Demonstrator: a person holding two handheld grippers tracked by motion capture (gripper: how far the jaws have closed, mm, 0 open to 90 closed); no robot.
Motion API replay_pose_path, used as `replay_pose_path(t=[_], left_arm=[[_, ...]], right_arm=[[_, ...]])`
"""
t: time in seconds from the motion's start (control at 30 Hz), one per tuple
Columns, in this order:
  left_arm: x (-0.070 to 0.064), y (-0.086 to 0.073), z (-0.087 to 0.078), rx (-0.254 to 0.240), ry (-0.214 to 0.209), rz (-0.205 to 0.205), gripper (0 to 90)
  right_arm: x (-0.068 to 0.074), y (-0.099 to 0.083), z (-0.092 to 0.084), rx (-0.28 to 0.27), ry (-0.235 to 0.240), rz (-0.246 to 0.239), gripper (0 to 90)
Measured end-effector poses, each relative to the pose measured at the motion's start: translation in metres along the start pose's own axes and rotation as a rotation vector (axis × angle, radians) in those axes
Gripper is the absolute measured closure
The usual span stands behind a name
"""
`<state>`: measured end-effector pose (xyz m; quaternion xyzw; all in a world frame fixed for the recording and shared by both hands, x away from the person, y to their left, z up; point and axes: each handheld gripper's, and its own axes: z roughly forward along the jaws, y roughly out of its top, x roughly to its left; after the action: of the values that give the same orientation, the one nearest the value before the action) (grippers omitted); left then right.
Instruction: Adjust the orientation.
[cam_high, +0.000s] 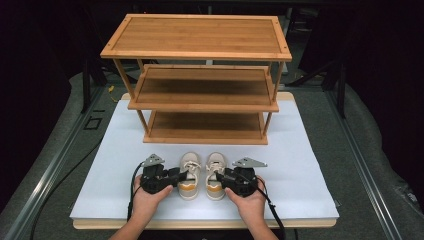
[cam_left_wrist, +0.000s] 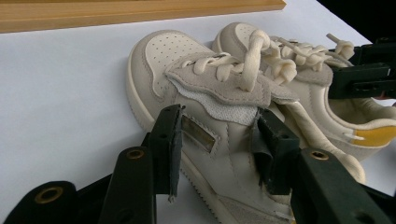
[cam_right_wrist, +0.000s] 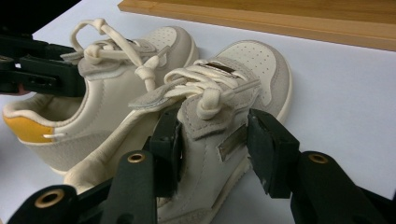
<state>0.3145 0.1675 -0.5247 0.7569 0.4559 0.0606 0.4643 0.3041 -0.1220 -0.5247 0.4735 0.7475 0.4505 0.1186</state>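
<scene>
Shoes sit side by side on the white surface (cam_high: 300, 150), toes pointing at the far wooden rack (cam_high: 200, 90), well in from the near edge. The left shoe (cam_high: 189, 175) has the left tongs (cam_high: 181, 176) on it, the right shoe (cam_high: 215, 175) the right tongs (cam_high: 223, 177).

From above, each hand hides much of its tool, and whether anything is gripped cannot be told there. The left gripper view shows the left tongs (cam_left_wrist: 217, 140) straddling the middle of the left shoe (cam_left_wrist: 210, 121), one jaw against the outer side, the other in the narrow gap by the right shoe (cam_left_wrist: 317, 88); they look closed on it, set wide. The right gripper view mirrors this: the right tongs (cam_right_wrist: 215, 144) straddle the right shoe (cam_right_wrist: 224, 107), with the inner jaw against it between the pair, and a small gap appears to remain at the outer jaw, so they stand open. The left shoe (cam_right_wrist: 93, 93) there shows a yellow heel patch.

Bare surface lies open left and right of the pair, and a strip separates the toes from the rack's bottom shelf.
</scene>
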Motion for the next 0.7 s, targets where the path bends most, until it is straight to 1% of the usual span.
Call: replay_pose_path(t=[0.1, 0.17, 0.2, 0.27, 0.33, 0.47, 0.53, 0.57, 0.63, 0.7], left_arm=[[-0.003, 0.0, 0.002, -0.006, -0.001, 0.001, 56.5], [-0.004, -0.001, 0.003, -0.008, 0.0, 0.001, 56.4], [-0.004, -0.001, 0.003, -0.009, 0.001, -0.004, 56.4], [-0.005, -0.001, 0.003, -0.008, 0.003, 0.003, 56.5], [-0.006, -0.001, 0.004, -0.01, 0.006, 0.002, 56.5], [-0.008, -0.002, 0.004, -0.009, 0.008, -0.002, 56.4], [-0.01, -0.002, 0.004, -0.01, 0.017, -0.002, 56.4], [-0.01, -0.002, 0.004, -0.011, 0.018, -0.002, 56.4], [-0.01, -0.003, 0.004, -0.013, 0.016, -0.003, 56.5], [-0.011, -0.003, 0.004, -0.016, 0.017, -0.006, 56.4]], right_arm=[[0.001, 0.0, 0.003, -0.005, 0.008, 0.009, 56.3], [0.002, 0.001, 0.004, -0.001, 0.005, 0.006, 56.3], [0.004, 0.0, 0.005, 0.0, 0.013, 0.005, 56.3], [0.006, 0.0, 0.005, -0.001, 0.012, 0.001, 56.4], [0.006, 0.0, 0.005, -0.001, 0.012, 0.004, 56.3], [0.009, -0.002, 0.005, -0.01, 0.015, 0.036, 56.1], [0.011, -0.004, 0.005, -0.025, 0.007, 0.068, 55.7], [0.012, -0.005, 0.005, -0.026, 0.002, 0.074, 55.7], [0.014, -0.006, 0.005, -0.03, -0.01, 0.072, 55.7], [0.014, -0.006, 0.005, -0.03, -0.011, 0.076, 55.7]])
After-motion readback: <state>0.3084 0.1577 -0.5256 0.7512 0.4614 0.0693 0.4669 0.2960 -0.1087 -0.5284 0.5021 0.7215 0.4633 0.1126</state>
